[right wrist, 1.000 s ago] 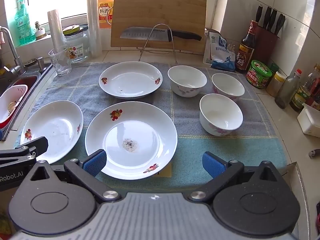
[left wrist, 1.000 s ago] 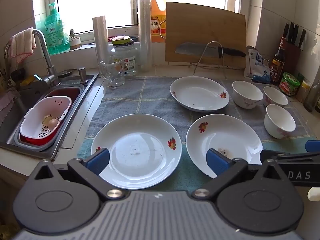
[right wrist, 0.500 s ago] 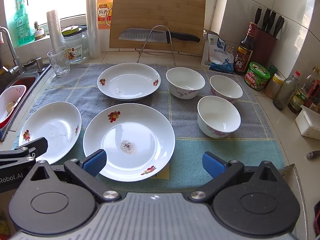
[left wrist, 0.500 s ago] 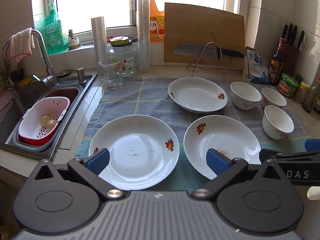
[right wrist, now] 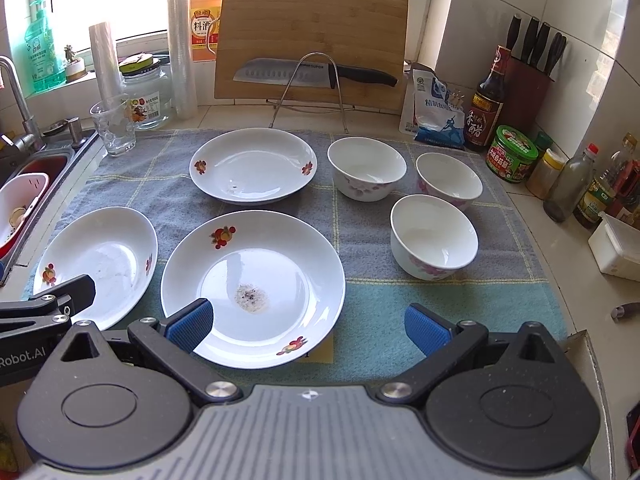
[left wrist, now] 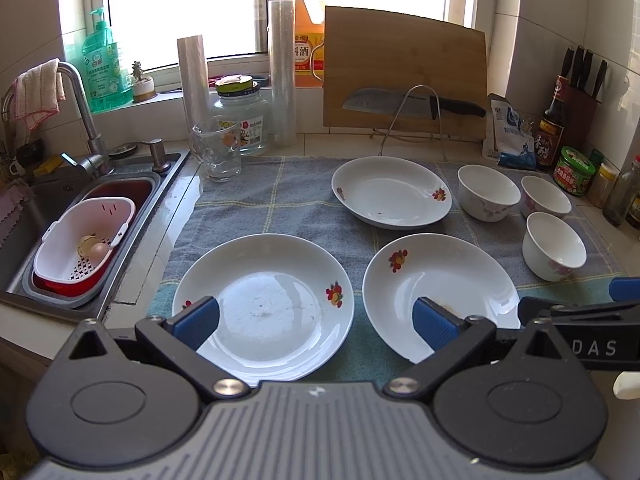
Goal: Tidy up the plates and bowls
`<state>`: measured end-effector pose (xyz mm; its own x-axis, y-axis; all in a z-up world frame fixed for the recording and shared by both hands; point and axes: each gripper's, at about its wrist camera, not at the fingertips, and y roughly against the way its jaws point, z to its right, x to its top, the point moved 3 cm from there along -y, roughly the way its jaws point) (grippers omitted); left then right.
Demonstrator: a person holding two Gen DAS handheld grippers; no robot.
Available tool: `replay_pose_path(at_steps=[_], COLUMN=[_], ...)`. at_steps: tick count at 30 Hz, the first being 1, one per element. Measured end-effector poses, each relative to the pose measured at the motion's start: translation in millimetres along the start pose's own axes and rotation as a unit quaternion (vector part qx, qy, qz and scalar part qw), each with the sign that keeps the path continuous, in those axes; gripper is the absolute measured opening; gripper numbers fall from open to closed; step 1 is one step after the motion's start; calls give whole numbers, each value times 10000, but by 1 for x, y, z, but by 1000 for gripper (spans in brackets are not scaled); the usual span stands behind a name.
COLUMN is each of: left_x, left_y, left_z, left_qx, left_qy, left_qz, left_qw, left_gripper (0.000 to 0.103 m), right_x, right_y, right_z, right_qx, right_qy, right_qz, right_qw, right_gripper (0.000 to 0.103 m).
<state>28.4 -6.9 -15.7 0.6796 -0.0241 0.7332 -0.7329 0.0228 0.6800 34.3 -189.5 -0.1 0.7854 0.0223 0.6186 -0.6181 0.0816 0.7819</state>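
Three white plates with red flower prints lie on a grey-blue towel (left wrist: 280, 200): front left plate (left wrist: 264, 304), front middle plate (right wrist: 252, 284) with a dark speck patch, back plate (right wrist: 253, 165). Three white bowls with pink flowers stand to the right: back left bowl (right wrist: 366, 167), back right bowl (right wrist: 449, 178), front bowl (right wrist: 434, 236). My left gripper (left wrist: 316, 322) is open and empty above the near edge of the front left plate. My right gripper (right wrist: 308, 326) is open and empty above the near edge of the front middle plate.
A sink (left wrist: 60, 216) with a white strainer basket (left wrist: 84, 240) lies at the left. A glass (left wrist: 216, 152), jar, rolls, cutting board (right wrist: 312, 40) and knife stand behind. Bottles, a green tin (right wrist: 514, 154) and a knife block line the right wall.
Both grippers have drifted slightly; the scene shifts a little in both views. The plates and bowls have not moved. Both grippers stay open.
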Motion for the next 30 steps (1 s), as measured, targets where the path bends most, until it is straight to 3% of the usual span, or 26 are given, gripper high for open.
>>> replay_pose_path(at_steps=[30], left_x=[1], left_y=[-2], left_z=[3], left_qx=[-10], left_qy=[-16], left_qz=[5], left_qw=[10000], left_gripper=[102], right_x=[2], right_y=[-2], right_z=[2], right_qx=[-13], right_qy=[11], right_qz=[16], right_qw=[10000], right_gripper=[103])
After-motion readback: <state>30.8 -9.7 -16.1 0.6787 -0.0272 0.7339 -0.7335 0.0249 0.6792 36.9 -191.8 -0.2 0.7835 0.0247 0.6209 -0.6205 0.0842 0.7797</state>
